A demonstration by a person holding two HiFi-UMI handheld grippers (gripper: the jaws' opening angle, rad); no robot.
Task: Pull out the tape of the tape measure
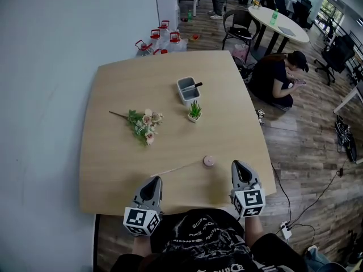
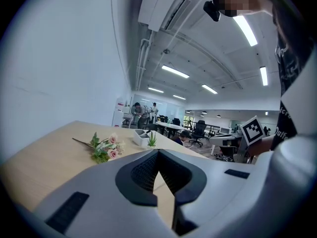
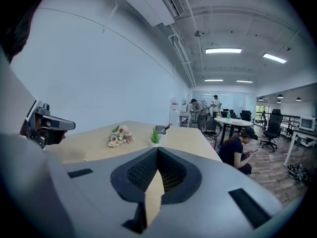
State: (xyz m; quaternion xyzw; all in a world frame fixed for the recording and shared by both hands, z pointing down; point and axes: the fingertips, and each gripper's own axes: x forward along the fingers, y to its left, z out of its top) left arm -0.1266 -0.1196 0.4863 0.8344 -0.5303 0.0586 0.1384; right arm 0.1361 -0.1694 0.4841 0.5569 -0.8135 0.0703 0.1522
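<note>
A small round pink tape measure [image 1: 209, 161] lies on the wooden table [image 1: 113, 95] near its front edge. A thin strip of tape [image 1: 176, 169] runs from it to the left. The strip ends close to the tip of my left gripper [image 1: 154, 178]. That gripper [image 2: 158, 151] is shut, and no tape shows between its jaws in the left gripper view. My right gripper [image 1: 236, 163] sits just right of the tape measure, apart from it. It is also shut [image 3: 157, 149], with nothing in it.
A bunch of artificial flowers [image 1: 144, 126], a grey box with a pen [image 1: 188, 89] and a small potted plant [image 1: 195, 111] stand mid-table. A person [image 1: 278, 75] sits on the floor right of the table. Water jugs [image 1: 159, 41] and a chair [image 1: 238, 27] stand beyond the far edge.
</note>
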